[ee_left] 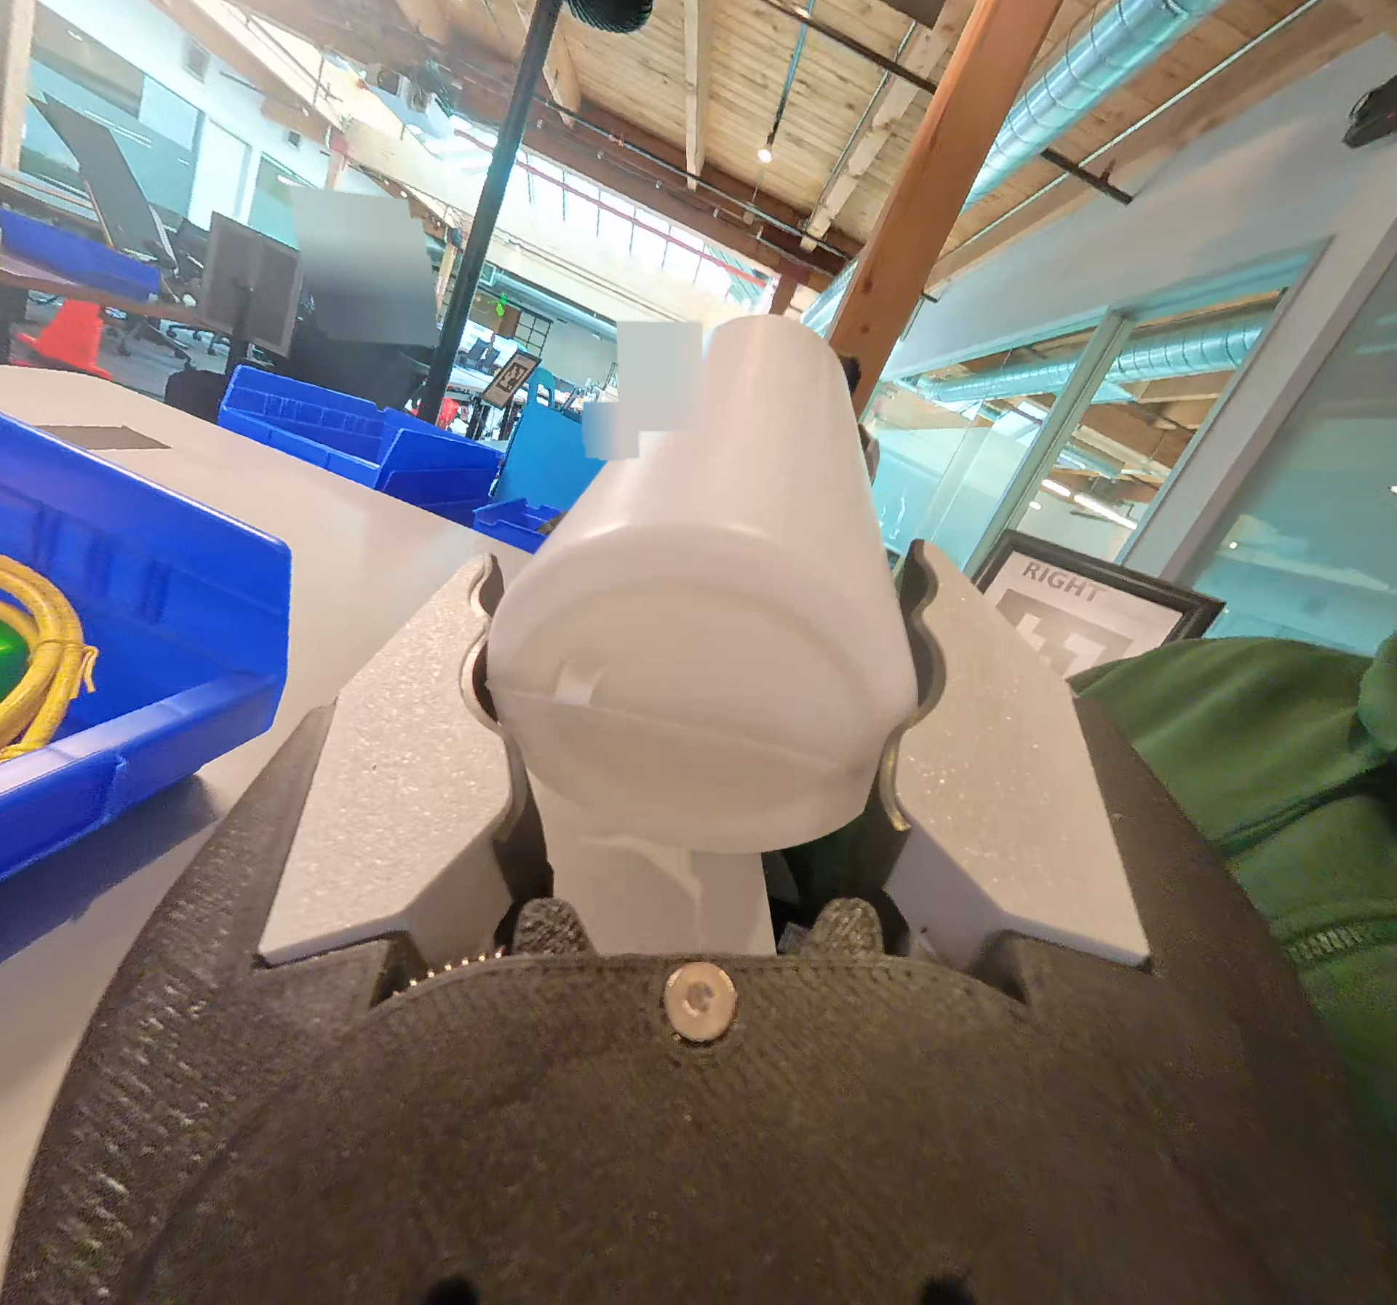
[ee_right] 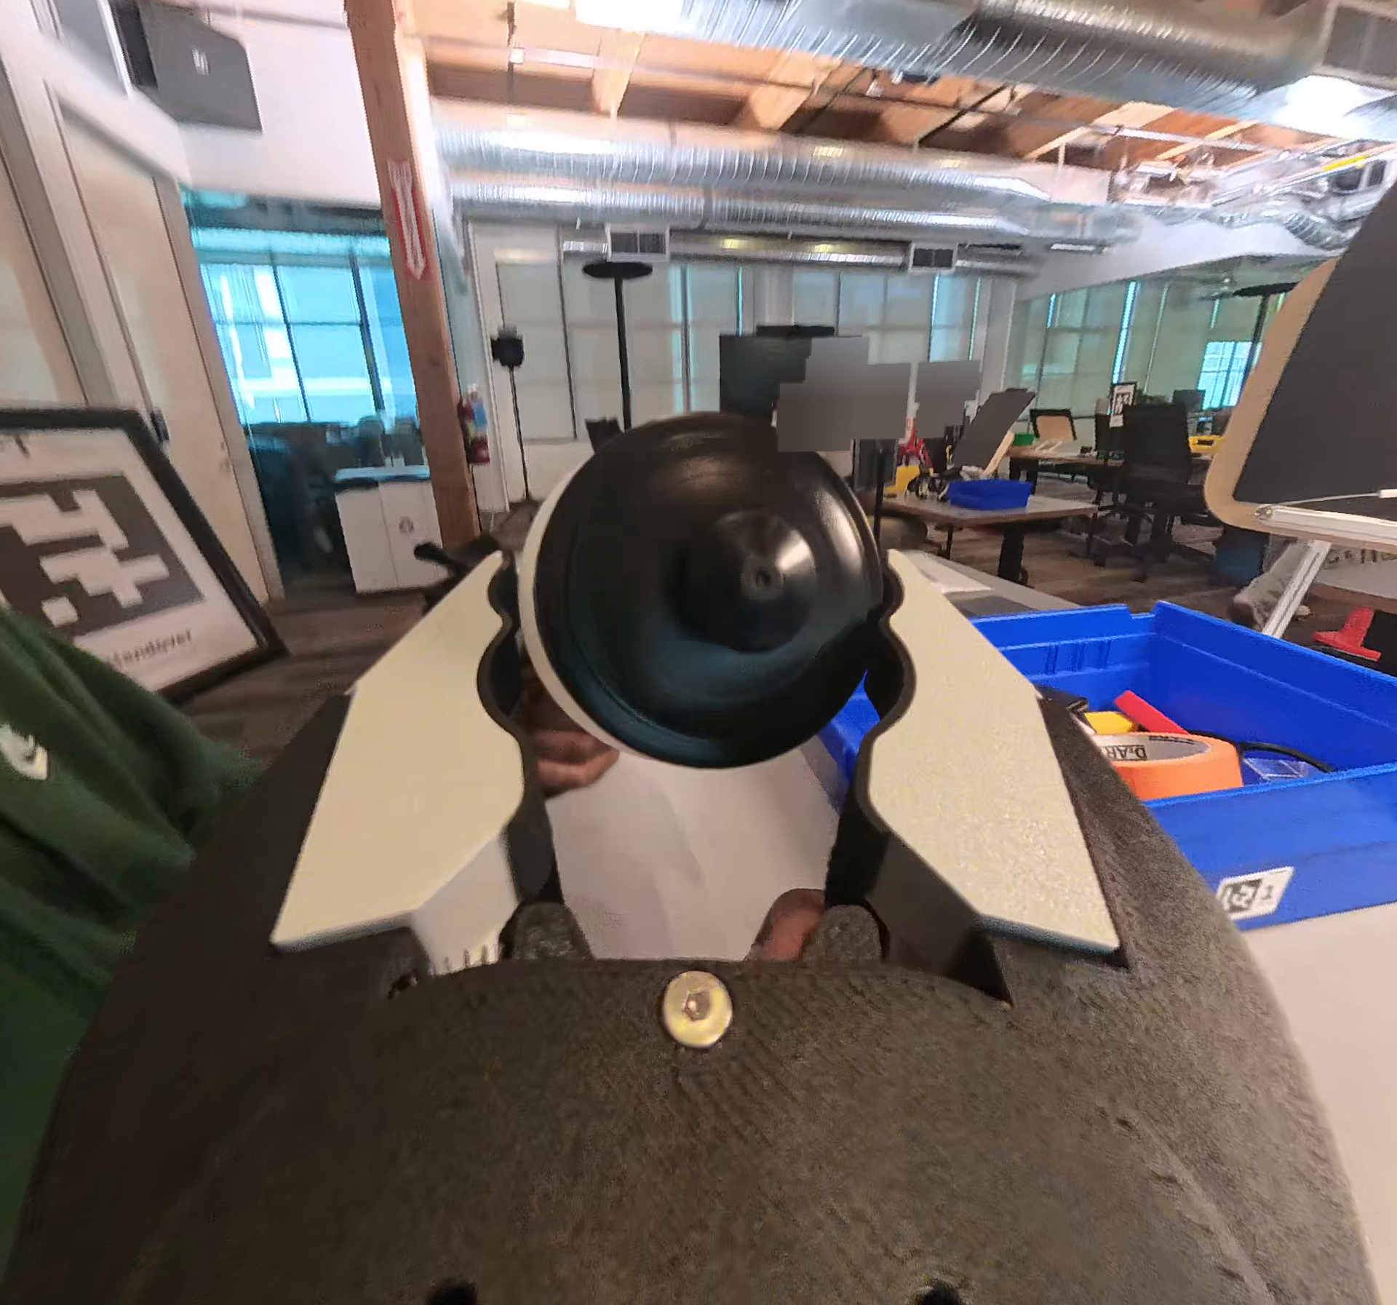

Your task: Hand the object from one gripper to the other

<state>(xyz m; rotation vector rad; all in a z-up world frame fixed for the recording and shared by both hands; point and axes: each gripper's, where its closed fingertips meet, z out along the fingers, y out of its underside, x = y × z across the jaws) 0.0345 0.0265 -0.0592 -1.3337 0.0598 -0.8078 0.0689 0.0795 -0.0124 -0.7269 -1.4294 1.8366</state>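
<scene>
A: Bottle [ee_left: 699, 633] sits up in the air, over the table [ee_left: 363, 535]. Left gripper [ee_left: 699, 671] squeezes its white end. Right gripper [ee_right: 695, 611] hugs its black end, though I can't tell how tight.

B: So it's the swap step?

A: I think so. Next, one gripper must let go slowly while the other holds firm.

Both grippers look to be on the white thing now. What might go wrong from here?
1. The left gripper pinches the white object at its rounded closed end; that smooth curve might slip out.
2. The right gripper brackets the black hollow end, but contact on both fingers is unclear. Letting go early might drop it.
3. The blue bin lies close to the right.
</scene>
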